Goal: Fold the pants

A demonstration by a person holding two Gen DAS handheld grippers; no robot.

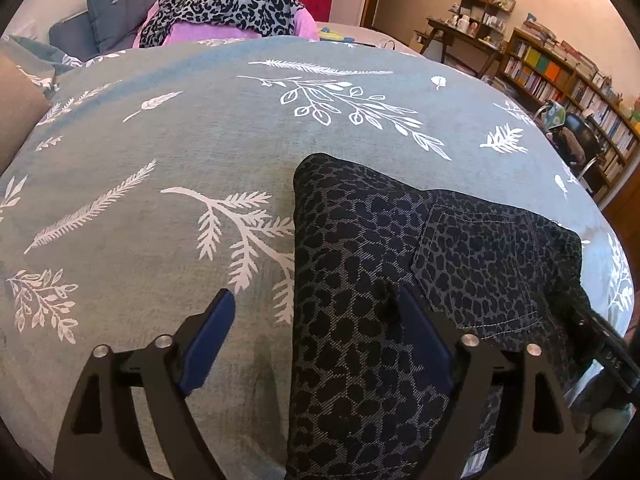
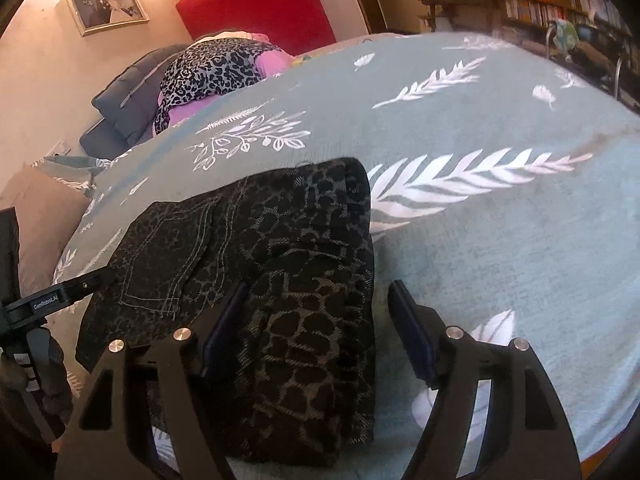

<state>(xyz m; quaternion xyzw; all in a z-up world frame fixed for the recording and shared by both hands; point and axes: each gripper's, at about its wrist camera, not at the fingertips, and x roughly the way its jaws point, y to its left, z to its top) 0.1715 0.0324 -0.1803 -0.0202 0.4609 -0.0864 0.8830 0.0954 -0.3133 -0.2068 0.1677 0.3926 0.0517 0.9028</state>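
Dark leopard-print pants (image 1: 372, 280) lie folded into a compact stack on the teal leaf-print bedspread (image 1: 160, 160), back pocket up. My left gripper (image 1: 316, 300) is open over the stack's left edge, right finger above the fabric, left finger over the bedspread. In the right wrist view the pants (image 2: 288, 280) lie under my open right gripper (image 2: 316, 292), which straddles their right edge. The other gripper's body (image 2: 48, 300) shows at the left edge. Neither gripper holds anything.
A pile of leopard-print and pink clothes (image 1: 228, 8) lies on grey cushions (image 1: 112, 4) at the far end of the bed. Bookshelves (image 1: 560, 80) and a chair (image 1: 576, 136) stand to the right. A brown pillow (image 1: 16, 112) lies at the left.
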